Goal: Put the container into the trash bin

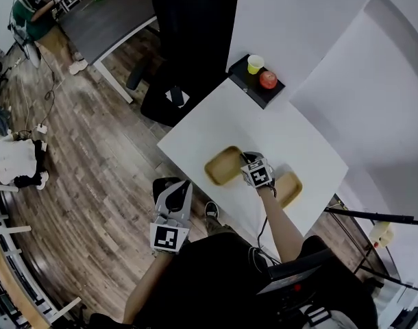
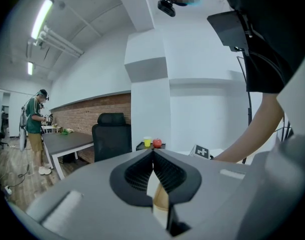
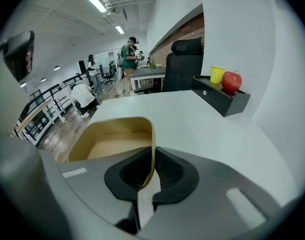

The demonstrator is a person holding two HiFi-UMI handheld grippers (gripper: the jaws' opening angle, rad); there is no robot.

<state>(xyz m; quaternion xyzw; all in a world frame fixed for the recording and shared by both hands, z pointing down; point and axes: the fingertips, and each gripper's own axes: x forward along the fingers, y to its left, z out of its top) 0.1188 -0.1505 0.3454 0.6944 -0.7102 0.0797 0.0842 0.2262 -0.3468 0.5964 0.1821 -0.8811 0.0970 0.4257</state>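
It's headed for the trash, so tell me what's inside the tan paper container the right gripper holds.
The tan rounded-rectangle paper container shows only its bare floor; the right gripper, shut on its rim, covers the near corner.

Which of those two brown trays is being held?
The left tray: the right gripper pinches its rim. The other tray lies free beside the forearm.

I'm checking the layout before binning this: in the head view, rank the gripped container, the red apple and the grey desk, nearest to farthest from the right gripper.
1. The container, its rim in the right gripper.
2. The red apple, on the black tray ahead.
3. The grey desk, far upper left.
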